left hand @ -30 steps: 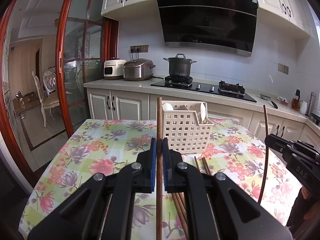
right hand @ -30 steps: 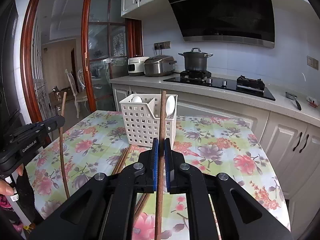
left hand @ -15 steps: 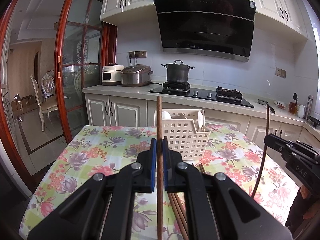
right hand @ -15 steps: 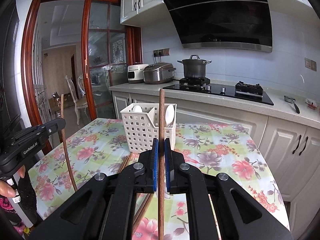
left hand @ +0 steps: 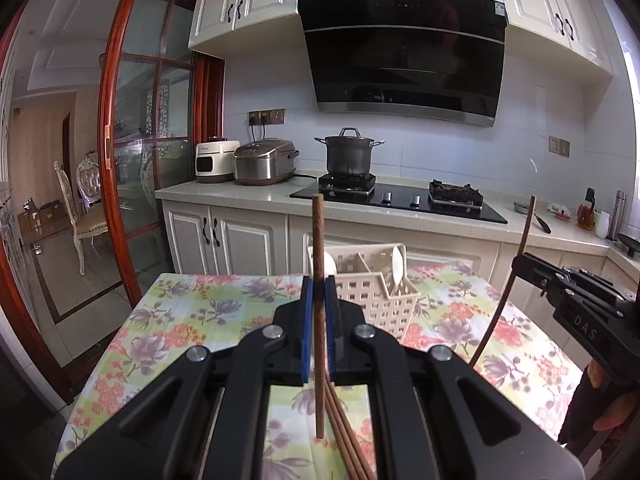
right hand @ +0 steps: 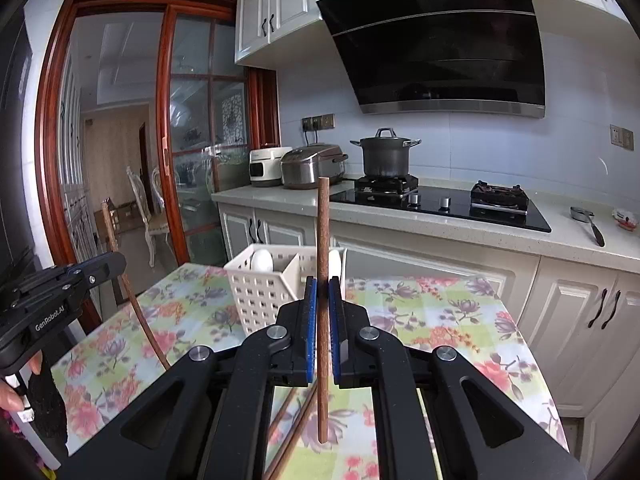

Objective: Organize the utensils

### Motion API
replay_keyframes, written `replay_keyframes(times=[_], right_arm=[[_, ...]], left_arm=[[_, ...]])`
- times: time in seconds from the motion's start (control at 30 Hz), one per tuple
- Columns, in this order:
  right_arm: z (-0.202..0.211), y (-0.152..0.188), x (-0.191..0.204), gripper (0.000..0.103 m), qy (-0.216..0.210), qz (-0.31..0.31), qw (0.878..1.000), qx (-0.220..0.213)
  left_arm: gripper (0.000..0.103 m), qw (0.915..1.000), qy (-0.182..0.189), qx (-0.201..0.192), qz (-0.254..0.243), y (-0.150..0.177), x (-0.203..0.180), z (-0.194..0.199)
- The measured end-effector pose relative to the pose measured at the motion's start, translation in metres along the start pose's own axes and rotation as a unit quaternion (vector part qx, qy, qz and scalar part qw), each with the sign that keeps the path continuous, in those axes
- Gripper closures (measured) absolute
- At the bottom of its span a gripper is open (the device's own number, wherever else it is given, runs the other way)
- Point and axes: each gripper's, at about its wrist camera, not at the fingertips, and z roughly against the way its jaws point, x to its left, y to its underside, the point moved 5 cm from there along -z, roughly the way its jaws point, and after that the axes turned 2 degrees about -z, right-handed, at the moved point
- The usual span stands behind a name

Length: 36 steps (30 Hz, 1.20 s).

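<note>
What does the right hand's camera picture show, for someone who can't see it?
The right gripper is shut on an upright wooden chopstick above a flowery tablecloth. Behind it stands a white basket holding spoons; the left gripper holds another chopstick.

Two wrist fisheyes side by side, facing the stove wall, sharing the floral table (left hand: 192,312) and basket (right hand: 260,296).

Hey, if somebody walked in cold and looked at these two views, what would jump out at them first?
Each gripper pinches one brown chopstick upright: the left gripper and the right gripper. Just beyond them a white slotted basket holding white spoons stands on the floral tablecloth, with more chopsticks lying loose below the left gripper.
</note>
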Motion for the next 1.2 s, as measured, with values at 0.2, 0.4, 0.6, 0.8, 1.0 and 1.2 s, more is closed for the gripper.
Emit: replay_keyframes(times=[0.2, 0.4, 0.6, 0.8, 1.0, 1.2], right_arm=[[-0.011, -0.023, 0.001, 0.097, 0.002, 0.008, 1.000, -0.014], [-0.023, -0.044, 0.002, 0.097, 0.001, 0.009, 1.000, -0.020], [-0.035, -0.064, 0.004, 0.097, 0.003, 0.015, 1.000, -0.025], [-0.048, -0.085, 0.009, 0.097, 0.001, 0.023, 0.999, -0.032], [-0.057, -0.111, 0.013, 0.097, 0.001, 0.029, 0.999, -0.042], [-0.071, -0.126, 0.013, 0.097, -0.003, 0.025, 0.999, -0.045]], left_arm=[[0.097, 0.9999, 0.007, -0.009, -0.005, -0.025, -0.005, -0.010], [0.097, 0.9996, 0.021, -0.015, -0.011, -0.050, -0.012, -0.017], [0.097, 0.9991, 0.035, -0.022, -0.010, -0.084, -0.012, -0.024], [0.097, 0.9986, 0.043, -0.031, -0.005, -0.119, -0.009, -0.030], [0.097, 0.9983, 0.038, -0.044, -0.006, -0.150, -0.005, -0.042], [0.097, 0.9982, 0.034, -0.050, -0.002, -0.169, 0.000, -0.061]])
